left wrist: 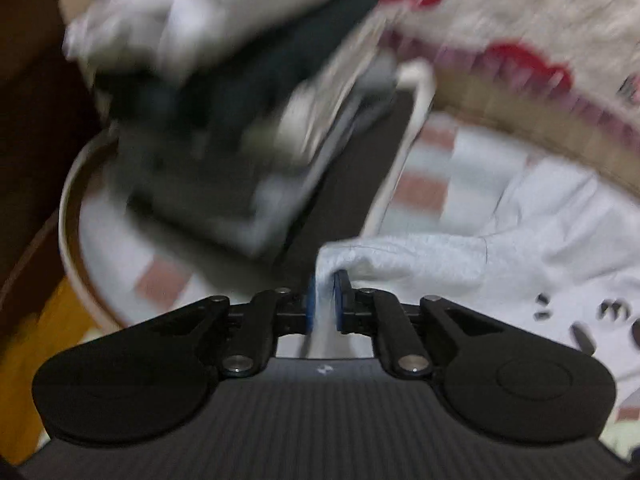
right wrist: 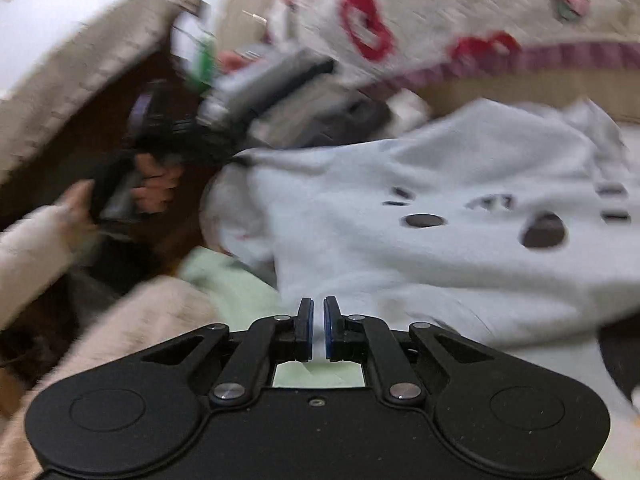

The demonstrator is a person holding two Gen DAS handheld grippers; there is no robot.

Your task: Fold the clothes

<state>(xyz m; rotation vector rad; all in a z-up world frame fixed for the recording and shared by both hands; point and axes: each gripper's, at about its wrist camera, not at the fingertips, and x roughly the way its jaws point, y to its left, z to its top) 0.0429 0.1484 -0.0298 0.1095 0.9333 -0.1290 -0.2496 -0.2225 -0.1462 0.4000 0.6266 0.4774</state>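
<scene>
Presently, a fold of the pale grey sweatshirt [left wrist: 420, 256] is pinched by the left gripper [left wrist: 325, 280]; garment spread beside stacked clothes [left wrist: 240, 92]. Right gripper [right wrist: 317, 308]: nearly closed, nothing visibly clasped.

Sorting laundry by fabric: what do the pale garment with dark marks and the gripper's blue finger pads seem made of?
The pale garment looks like soft matte knit, perhaps cotton fleece: it bunches and drapes thickly. The blue pads look like smooth rubber or plastic; blur leaves that open.

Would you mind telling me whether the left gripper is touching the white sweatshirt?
Touching. The left wrist view shows the left gripper with its blue-padded fingers closed on a fold of the white sweatshirt.
</scene>
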